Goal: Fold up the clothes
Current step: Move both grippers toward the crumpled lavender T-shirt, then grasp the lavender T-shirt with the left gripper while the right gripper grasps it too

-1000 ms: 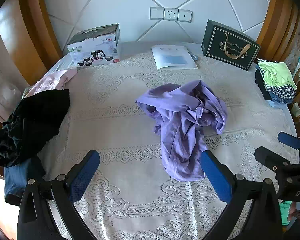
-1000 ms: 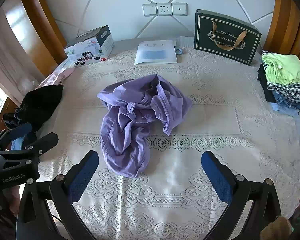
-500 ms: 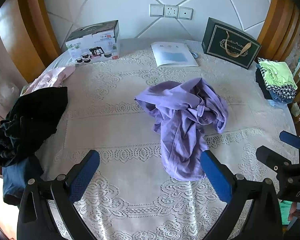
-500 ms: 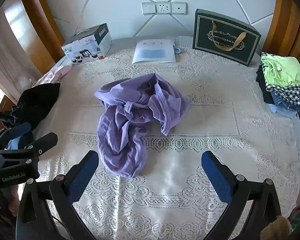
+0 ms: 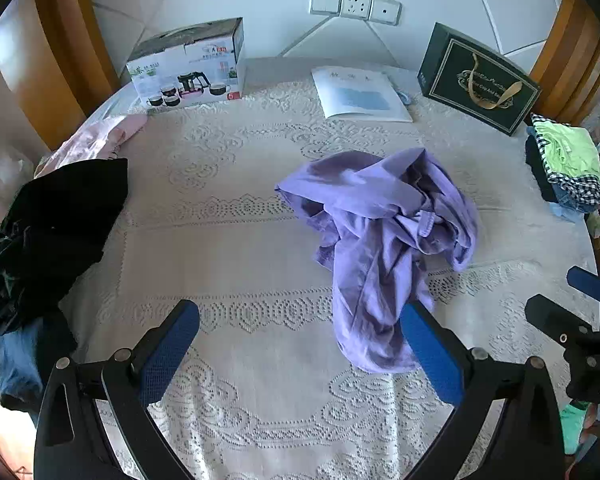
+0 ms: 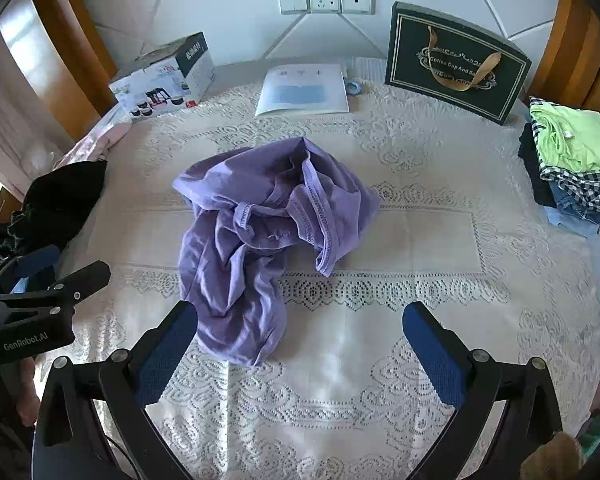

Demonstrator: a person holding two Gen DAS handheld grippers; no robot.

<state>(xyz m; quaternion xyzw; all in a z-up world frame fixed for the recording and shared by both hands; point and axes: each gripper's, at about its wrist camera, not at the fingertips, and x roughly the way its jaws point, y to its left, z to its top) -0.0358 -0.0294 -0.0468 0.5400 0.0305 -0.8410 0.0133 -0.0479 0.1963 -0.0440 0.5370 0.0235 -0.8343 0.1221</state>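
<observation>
A crumpled purple garment (image 5: 380, 240) lies bunched in the middle of a round table with a lace cloth (image 5: 220, 240); it also shows in the right wrist view (image 6: 256, 236). My left gripper (image 5: 300, 344) is open and empty, held above the near table edge with its right finger beside the garment's near end. My right gripper (image 6: 300, 344) is open and empty, its left finger near the same end. Each gripper shows at the edge of the other's view: the right (image 5: 572, 320), the left (image 6: 44, 280).
A pile of black and dark blue clothes (image 5: 48, 232) and a pink garment (image 5: 96, 140) lie at the left edge. A stack of folded clothes (image 6: 572, 160) sits at the right edge. A teapot box (image 5: 188, 68), a booklet (image 5: 360, 94) and a dark gift bag (image 6: 456, 60) stand at the back.
Both grippers have shifted slightly forward toward the purple garment, which now sits a little nearer in both views. The garment itself has not moved.
</observation>
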